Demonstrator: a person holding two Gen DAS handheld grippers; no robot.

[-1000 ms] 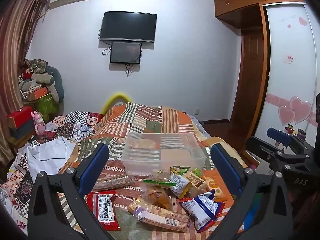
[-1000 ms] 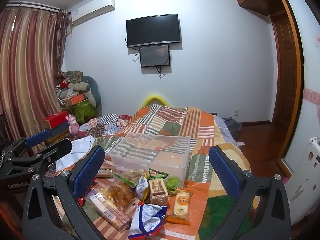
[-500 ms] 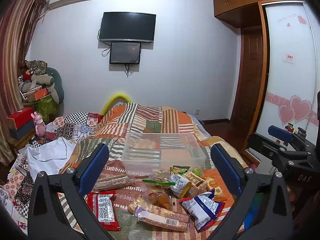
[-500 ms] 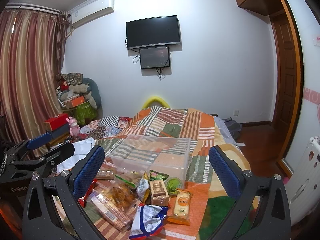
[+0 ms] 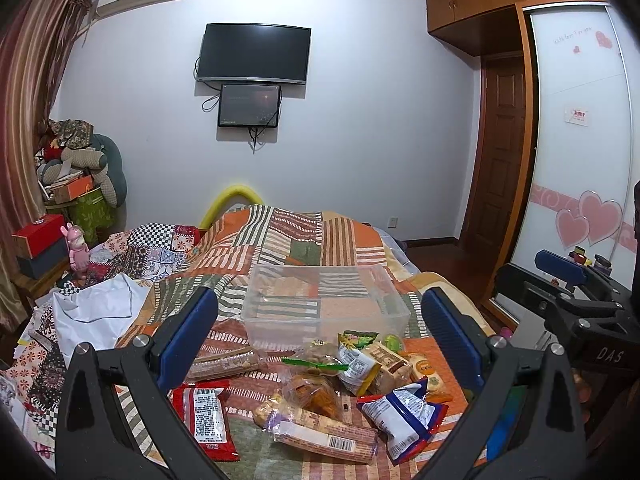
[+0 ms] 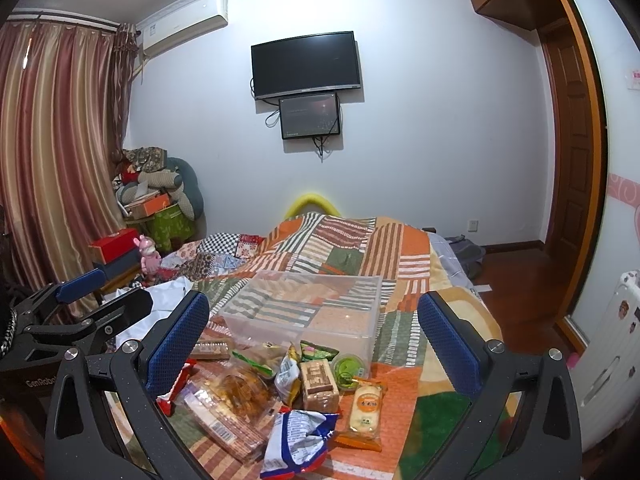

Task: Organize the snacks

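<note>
Several wrapped snacks lie loose on the patchwork quilt (image 5: 280, 240), heaped just ahead of both grippers, with nothing yet in the clear plastic bin (image 5: 324, 300) beyond them; left gripper (image 5: 320, 340) hangs spread wide and empty above the pile, right gripper (image 6: 314, 340) likewise splayed and holding nothing.

Left to right, from the left gripper's view: red packet (image 5: 204, 412) nearest its left finger; long biscuit sleeve (image 5: 324, 436) straight ahead and low; crinkled bag of golden pieces (image 5: 312, 392) just behind it; blue-and-white bag (image 5: 400, 412) toward its right finger; orange-labelled rice cracker (image 6: 366, 404) lies in front of the right gripper, right of centre.

Handling, as judged: all light; film wrappers slick and crackly, likely to slide under the pads; biscuit sleeve stiff but breakable, best pinched across its middle; puffy bags soft, better taken by a sealed end seam than squeezed at the belly; small green cup (image 6: 350, 366) near the bin wall looks rigid, though too small to tell for sure.

Surface: soft bedding, rumpled, gives under pressure, so items may tip or sink; white cloth (image 5: 96, 308) bunched off to the left gripper's left.

Room: bedroom; wall television (image 5: 254, 54) dead ahead; striped curtain (image 6: 60, 160) far left; wooden door (image 5: 496, 152) right.
</note>
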